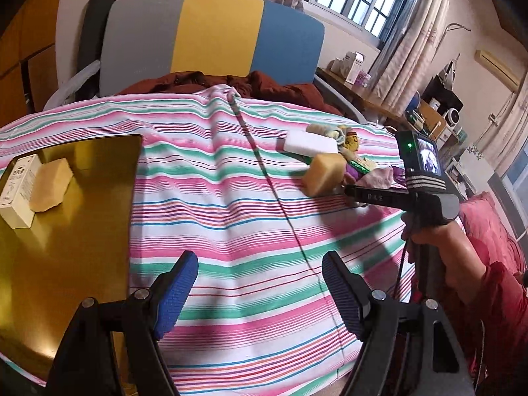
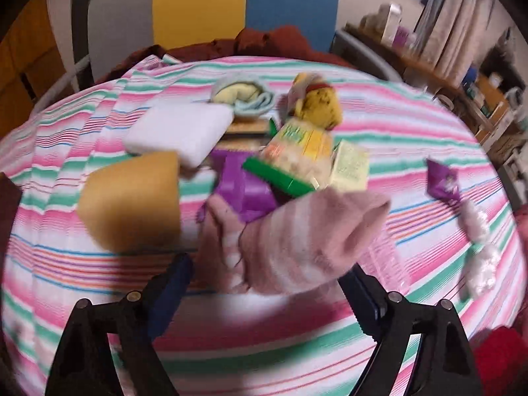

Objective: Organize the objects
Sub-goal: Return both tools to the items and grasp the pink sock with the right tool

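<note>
The left gripper (image 1: 260, 293) gaped empty over the cloth (image 1: 231, 178). The right gripper (image 2: 264, 283) stood wide around a blurred pink sock (image 2: 297, 241); contact was unclear.

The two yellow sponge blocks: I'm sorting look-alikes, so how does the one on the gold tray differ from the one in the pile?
The tray sponge lies on the gold tray, touching a white box; the pile sponge sits on the striped cloth at the pile's edge, before a white foam block. The tray sponge looks paler, the pile sponge deeper orange-yellow. Both are blocky and ungripped.
</note>
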`<state>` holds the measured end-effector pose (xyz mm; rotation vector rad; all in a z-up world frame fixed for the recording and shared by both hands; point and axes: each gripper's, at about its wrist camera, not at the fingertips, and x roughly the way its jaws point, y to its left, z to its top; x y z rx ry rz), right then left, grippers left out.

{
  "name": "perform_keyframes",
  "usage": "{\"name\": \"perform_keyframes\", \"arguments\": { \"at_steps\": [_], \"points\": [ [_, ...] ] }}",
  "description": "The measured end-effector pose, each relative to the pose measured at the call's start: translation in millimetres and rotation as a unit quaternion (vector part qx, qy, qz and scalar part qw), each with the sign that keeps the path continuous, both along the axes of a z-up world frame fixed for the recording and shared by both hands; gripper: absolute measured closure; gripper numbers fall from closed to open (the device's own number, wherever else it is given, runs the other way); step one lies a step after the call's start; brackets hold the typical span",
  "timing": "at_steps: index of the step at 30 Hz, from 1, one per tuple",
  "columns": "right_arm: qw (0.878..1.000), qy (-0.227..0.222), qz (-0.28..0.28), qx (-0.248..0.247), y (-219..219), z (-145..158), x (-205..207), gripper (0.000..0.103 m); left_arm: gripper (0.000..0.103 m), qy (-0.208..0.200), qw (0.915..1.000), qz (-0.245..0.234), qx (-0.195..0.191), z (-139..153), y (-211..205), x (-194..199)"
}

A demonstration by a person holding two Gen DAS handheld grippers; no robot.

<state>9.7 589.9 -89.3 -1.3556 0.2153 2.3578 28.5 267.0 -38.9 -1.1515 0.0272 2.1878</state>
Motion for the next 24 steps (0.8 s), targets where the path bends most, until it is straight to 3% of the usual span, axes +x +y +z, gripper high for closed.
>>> {"name": "perform_keyframes", "arguments": {
  "at_steps": [2,5,7,10,13,15,20,24],
  "points": [
    [1.000,0.004,0.000,-0.001,2.1,-0.4,-1.2,0.018,0.024,-0.002,1.0000,-0.005,-0.002,-2.4,6.2,-0.1],
    [1.000,0.004,0.010,0.012,-1.6,0.3,-2.4,0.028,0.024,-0.004,0.9999,-0.015,-0.004,-4.5,18.5,-1.0],
    [1.000,0.002,0.020,0.017,-2.9,0.8,-3.0,0.043,0.024,-0.001,0.9997,-0.021,-0.008,-5.9,25.3,-1.8],
    [1.000,0.004,0.021,0.016,-6.4,3.1,2.2,0.057,0.024,0.002,0.9996,-0.024,-0.016,-8.8,34.5,-4.1],
    [0.999,0.043,0.005,-0.029,3.6,13.1,11.9,0.071,0.024,-0.005,0.9995,-0.026,-0.018,-11.3,42.6,-9.5],
    [0.994,0.083,-0.017,-0.076,15.5,22.0,25.4,0.071,0.024,-0.001,0.9993,-0.028,-0.025,-12.1,49.3,-13.6],
    [0.978,0.153,-0.045,-0.136,30.6,37.4,47.2,0.071,0.024,0.008,0.9986,-0.040,-0.032,-13.2,71.8,-28.1],
    [0.975,0.150,-0.027,-0.161,24.3,37.0,43.9,0.071,0.024,0.009,0.9984,-0.045,-0.032,-13.0,92.3,-45.8]
  ]
}}
